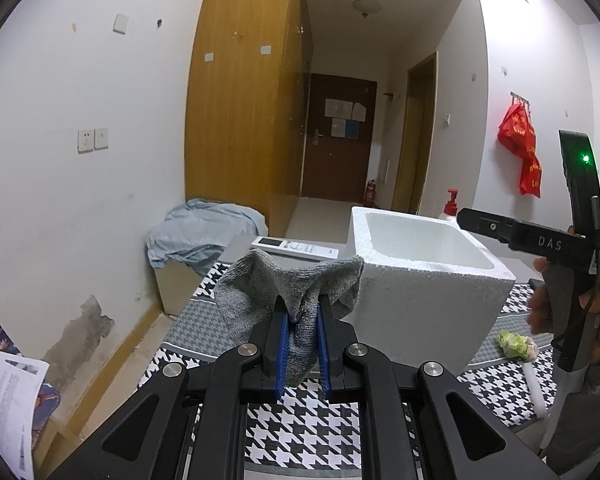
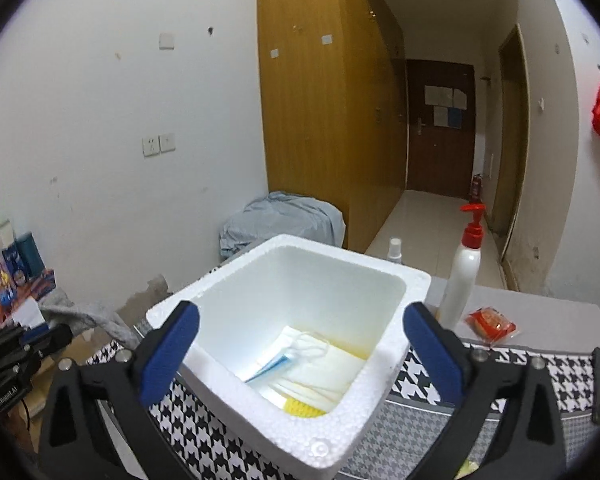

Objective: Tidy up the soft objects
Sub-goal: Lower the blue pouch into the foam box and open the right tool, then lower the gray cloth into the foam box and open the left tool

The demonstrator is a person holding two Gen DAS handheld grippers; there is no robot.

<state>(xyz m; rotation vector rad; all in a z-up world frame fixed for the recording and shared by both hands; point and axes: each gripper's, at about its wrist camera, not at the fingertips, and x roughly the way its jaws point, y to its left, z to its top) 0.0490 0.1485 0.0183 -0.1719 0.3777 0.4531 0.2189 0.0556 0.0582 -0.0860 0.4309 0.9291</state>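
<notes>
My left gripper (image 1: 302, 316) is shut on a grey knitted cloth (image 1: 260, 288), held up just left of a white foam box (image 1: 428, 292). The cloth also shows at the left of the right wrist view (image 2: 88, 316). My right gripper (image 2: 300, 344) is open and empty, its blue pads either side of the foam box (image 2: 332, 428) from above. Inside the box lie a white face mask (image 2: 304, 344), folded white cloth and something yellow (image 2: 300, 408). The right gripper's body shows in the left wrist view (image 1: 540, 244).
The table has a black-and-white houndstooth cover (image 1: 300, 428). A white pump bottle with a red top (image 2: 462, 272), a small spray bottle (image 2: 395, 249) and a red packet (image 2: 490, 324) stand behind the box. A green wrapped item (image 1: 514, 344) lies to its right. Bottles (image 2: 8, 268) crowd the far left.
</notes>
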